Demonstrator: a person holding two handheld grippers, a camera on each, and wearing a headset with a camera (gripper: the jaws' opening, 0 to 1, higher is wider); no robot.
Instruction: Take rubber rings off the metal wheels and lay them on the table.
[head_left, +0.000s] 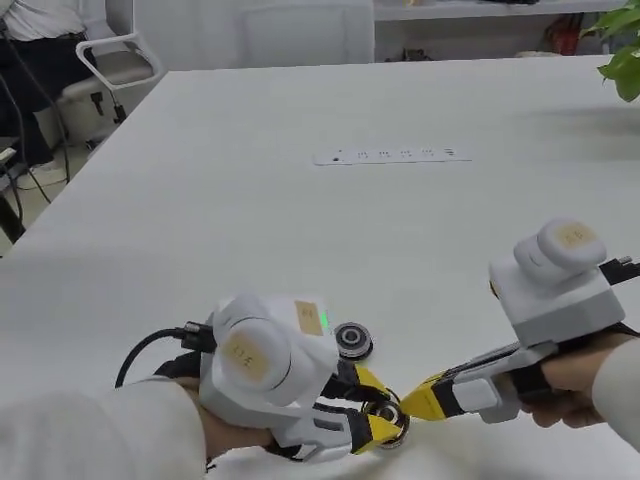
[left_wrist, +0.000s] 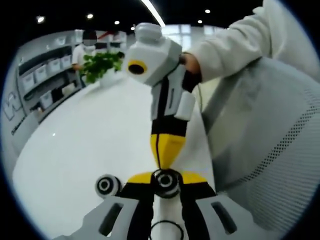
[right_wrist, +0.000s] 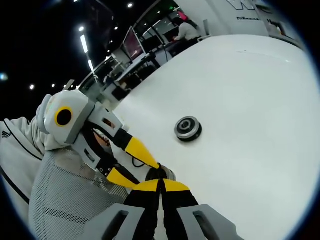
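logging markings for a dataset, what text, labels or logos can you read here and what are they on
"W" on the far wall sign, rest cut off.
Tan stickers on the left hand-held gripper: too blurred.
Tan sticker on the right hand-held gripper: too blurred.
Marks on the power strip: too small.
Sleeve logo: too small.
Held metal wheel: no text seen.

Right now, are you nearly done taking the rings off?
Just starting. Done: nothing yet; both wheels look ringed. In hand: the left gripper clamps one wheel while the shut right gripper noses its rim. Left: stripping it, then the second wheel lying on the table.
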